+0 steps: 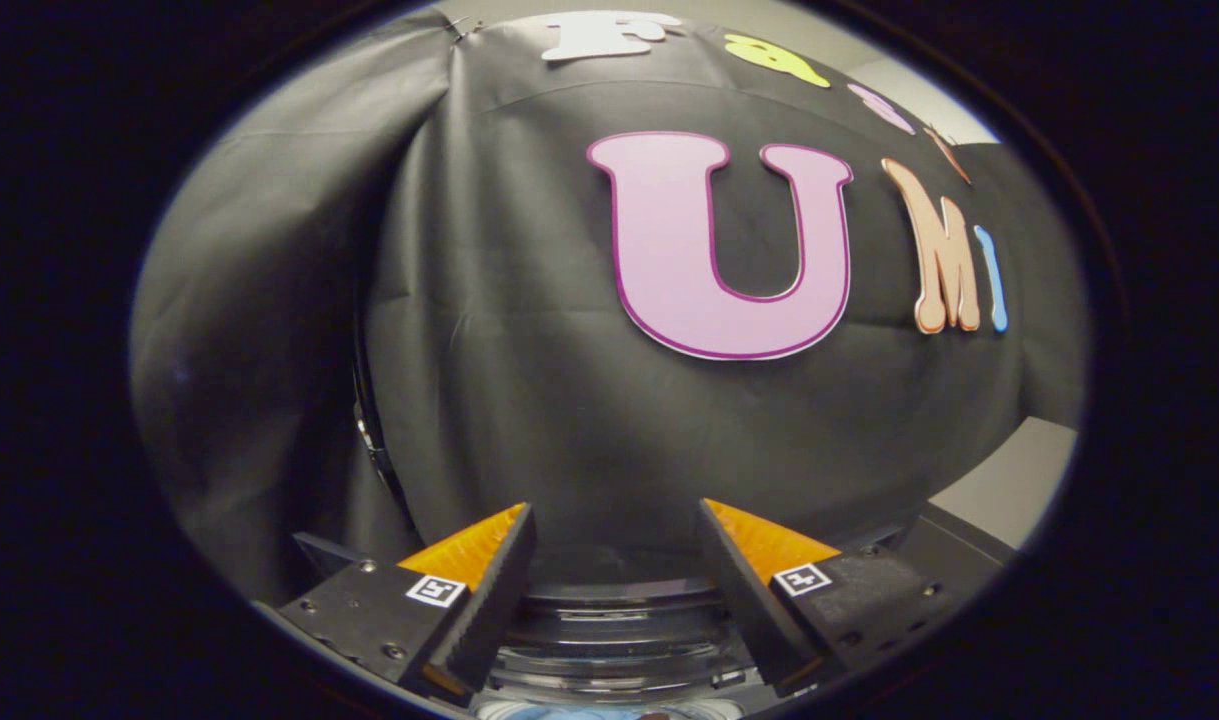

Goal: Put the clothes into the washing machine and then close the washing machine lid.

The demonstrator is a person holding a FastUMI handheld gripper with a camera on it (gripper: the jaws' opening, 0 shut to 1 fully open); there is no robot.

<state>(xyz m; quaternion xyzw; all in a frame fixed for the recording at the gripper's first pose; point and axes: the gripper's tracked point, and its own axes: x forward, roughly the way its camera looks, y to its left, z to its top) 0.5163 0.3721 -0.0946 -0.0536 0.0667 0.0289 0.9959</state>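
Tool (617,520) fingers stood spread apart, holding nothing. Between them and below lay the clear lid (614,630) of the washing machine. Each finger carried a small square marker; no readable brand showed.

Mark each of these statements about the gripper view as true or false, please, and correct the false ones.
1. The gripper has its fingers spread apart. True.
2. A garment is clamped between the fingers. False: nothing is pressed between them.
3. A clear round lid lies low between the fingers. True.
4. A white tiled wall stands beyond the fingers. False: it is the booth's black cloth wall.
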